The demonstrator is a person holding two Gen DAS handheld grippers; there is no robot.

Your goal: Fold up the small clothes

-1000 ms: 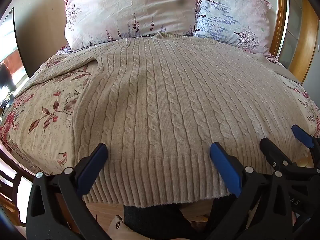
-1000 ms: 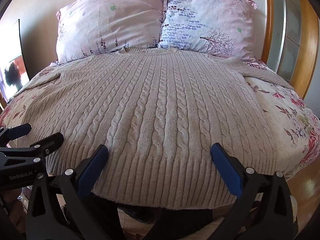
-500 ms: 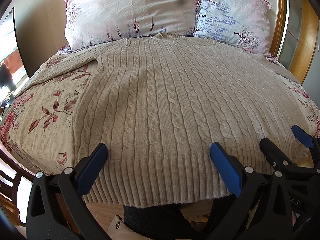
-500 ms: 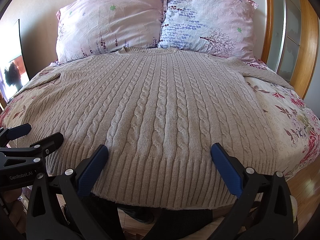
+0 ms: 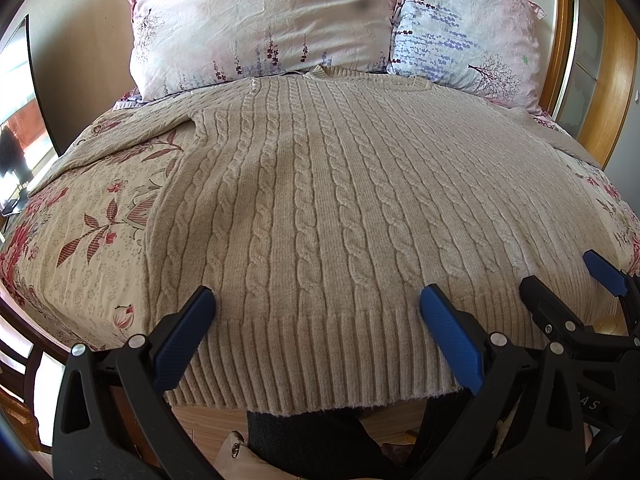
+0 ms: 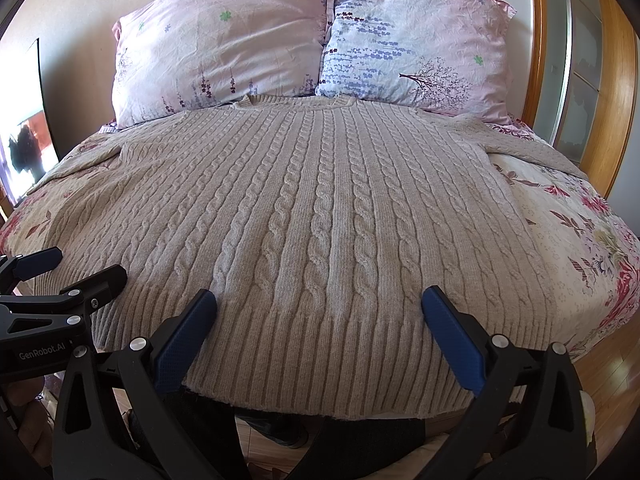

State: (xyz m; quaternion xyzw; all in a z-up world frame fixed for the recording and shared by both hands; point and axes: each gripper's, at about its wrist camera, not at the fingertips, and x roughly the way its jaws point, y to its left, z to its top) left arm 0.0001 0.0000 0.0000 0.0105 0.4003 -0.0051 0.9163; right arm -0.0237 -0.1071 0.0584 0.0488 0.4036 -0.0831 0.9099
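The left tool (image 5: 316, 300) hovers at the near edge of the bed, its blue-padded fingers (image 5: 188, 328) spread wide apart and clamped on nothing. Off its left finger lies the floral bedspread (image 5: 92, 240), bare of clothing there, with one sleeve (image 5: 132, 128) of the garment stretched out across it farther ahead. Straight ahead of the tool, a beige cable-knit sweater (image 5: 320, 208) lies flat and face up on the bed, neckline away from the tool and ribbed hem (image 5: 312, 356) nearest, hanging a little over the bed's edge between the fingers. Beyond the neckline, two flowered pillows (image 5: 260, 24) lean against the wall. To the tool's right, the right tool (image 5: 568, 280) appears just beside it, over the same hem.

The right tool (image 6: 320, 304) is likewise open, fingers wide apart with nothing between them. The left tool (image 6: 72, 268) shows at its left, above the hem. Ahead, the sweater (image 6: 320, 208) fills the bed; its hem (image 6: 320, 360) runs under both fingers. To the right, the other sleeve (image 6: 532, 148) lies across the bedspread (image 6: 580, 240), with the wooden bed frame (image 6: 612, 80) behind.
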